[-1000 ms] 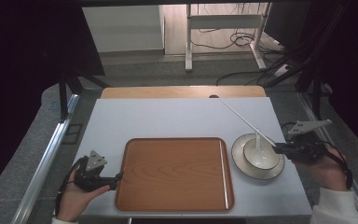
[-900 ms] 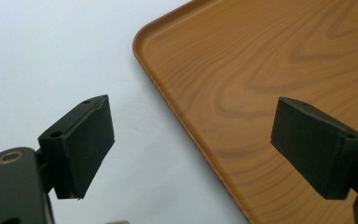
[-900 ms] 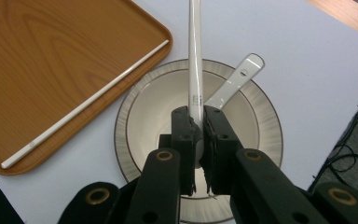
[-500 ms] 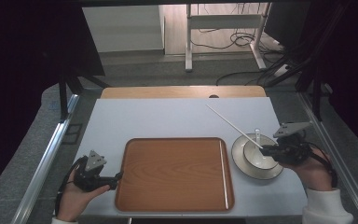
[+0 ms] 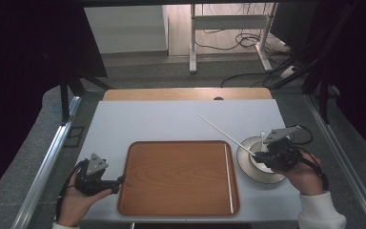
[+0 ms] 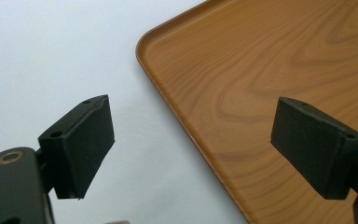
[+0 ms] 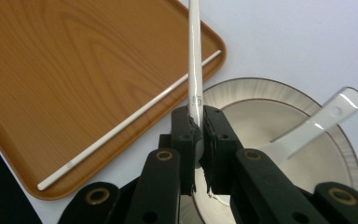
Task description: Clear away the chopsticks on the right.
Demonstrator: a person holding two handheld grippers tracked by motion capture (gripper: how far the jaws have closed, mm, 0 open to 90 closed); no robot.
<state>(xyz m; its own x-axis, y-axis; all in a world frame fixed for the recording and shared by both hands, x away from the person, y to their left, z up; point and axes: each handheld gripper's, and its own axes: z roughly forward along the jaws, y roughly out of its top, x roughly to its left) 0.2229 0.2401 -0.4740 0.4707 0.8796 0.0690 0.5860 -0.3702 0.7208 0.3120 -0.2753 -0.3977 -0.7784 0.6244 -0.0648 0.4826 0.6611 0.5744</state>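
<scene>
While clamped, chopstick (image 7: 195, 56) between right tongs (image 7: 198, 122)

- The left tool (image 5: 119, 180) is matte black with a grey three-cornered plate (image 5: 96, 164) on top, at 11 o'clock of the hand.
- Its two jaws in the left gripper view are blocky, with flat black pads (image 6: 92, 140) and small screw holes along their edges.
- The right tool (image 7: 199, 122) is built of black links pinned with brass-ringed bolts (image 7: 97, 195).
- A black cable (image 5: 310, 134) loops at its 1 o'clock.
- A white sleeve (image 5: 320, 214) covers the right forearm.
</scene>
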